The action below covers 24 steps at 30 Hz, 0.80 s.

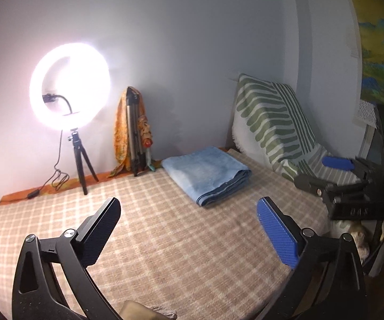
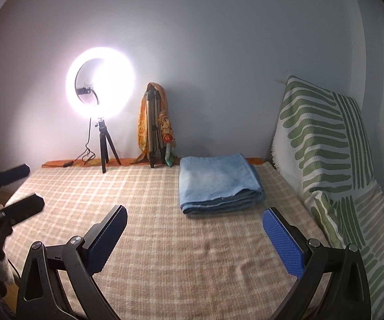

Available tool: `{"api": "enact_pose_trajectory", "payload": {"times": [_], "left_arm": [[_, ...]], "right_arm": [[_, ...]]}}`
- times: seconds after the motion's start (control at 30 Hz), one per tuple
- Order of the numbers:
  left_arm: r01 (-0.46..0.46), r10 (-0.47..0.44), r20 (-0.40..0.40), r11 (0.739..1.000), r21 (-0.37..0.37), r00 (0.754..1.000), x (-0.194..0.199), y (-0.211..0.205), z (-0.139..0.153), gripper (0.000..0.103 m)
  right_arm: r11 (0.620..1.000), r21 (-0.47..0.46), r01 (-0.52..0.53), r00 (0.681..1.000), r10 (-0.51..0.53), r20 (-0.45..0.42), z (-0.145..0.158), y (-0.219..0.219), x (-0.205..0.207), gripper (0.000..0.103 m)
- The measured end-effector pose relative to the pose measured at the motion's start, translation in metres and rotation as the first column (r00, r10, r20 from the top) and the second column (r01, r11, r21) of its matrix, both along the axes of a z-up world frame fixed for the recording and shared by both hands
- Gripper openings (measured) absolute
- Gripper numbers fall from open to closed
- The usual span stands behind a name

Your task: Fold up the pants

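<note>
Folded pants (image 2: 220, 184) lie on the checked bed cover (image 2: 165, 240), beside a striped cushion (image 2: 322, 138). A ring light (image 2: 100, 82) stands behind. Both the left gripper (image 1: 189, 229) and the right gripper (image 2: 194, 240) gape wide, empty.

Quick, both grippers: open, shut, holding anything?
Left gripper: open, holding nothing.
Right gripper: open, holding nothing; the folded pants lie on the bed beyond it, untouched.

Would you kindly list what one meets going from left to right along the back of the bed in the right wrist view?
Ring light on its small tripod → folded tripod draped with an orange cloth → folded pants → green-patterned cushion.
</note>
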<state>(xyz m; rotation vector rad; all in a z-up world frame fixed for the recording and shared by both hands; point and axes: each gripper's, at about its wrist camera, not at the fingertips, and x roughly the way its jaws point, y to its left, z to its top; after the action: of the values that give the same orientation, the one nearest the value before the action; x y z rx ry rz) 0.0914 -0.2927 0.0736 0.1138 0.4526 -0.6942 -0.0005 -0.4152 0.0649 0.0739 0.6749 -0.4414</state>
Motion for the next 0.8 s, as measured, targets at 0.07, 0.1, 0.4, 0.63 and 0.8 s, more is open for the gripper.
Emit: {"api": "enact_pose_trajectory", "payload": {"times": [0.07, 0.1, 0.4, 0.63, 0.8], "left_arm": [[0.003, -0.003, -0.017, 1.000, 0.017, 1.000, 0.001, 0.000, 0.000, 0.102], [0.005, -0.005, -0.010, 1.000, 0.022, 1.000, -0.001, 0.001, 0.000, 0.102], [-0.017, 0.017, -0.005, 1.000, 0.023, 1.000, -0.010, 0.011, -0.003, 0.102], [-0.028, 0.028, 0.002, 0.999, 0.021, 1.000, -0.012, 0.015, -0.001, 0.102], [-0.034, 0.034, 0.001, 0.999, 0.017, 0.999, -0.012, 0.017, 0.000, 0.102]], "right_arm": [[1.000, 0.012, 0.002, 1.000, -0.002, -0.004, -0.003, 0.004, -0.003, 0.103], [1.000, 0.015, 0.004, 1.000, -0.004, -0.003, -0.004, 0.006, -0.005, 0.103], [1.000, 0.017, 0.017, 1.000, -0.017, 0.011, -0.011, 0.019, -0.017, 0.103], [0.999, 0.035, 0.011, 1.000, -0.011, -0.002, -0.021, 0.025, -0.015, 0.103], [1.000, 0.021, 0.005, 1.000, -0.005, -0.005, -0.020, 0.030, -0.013, 0.103]]}}
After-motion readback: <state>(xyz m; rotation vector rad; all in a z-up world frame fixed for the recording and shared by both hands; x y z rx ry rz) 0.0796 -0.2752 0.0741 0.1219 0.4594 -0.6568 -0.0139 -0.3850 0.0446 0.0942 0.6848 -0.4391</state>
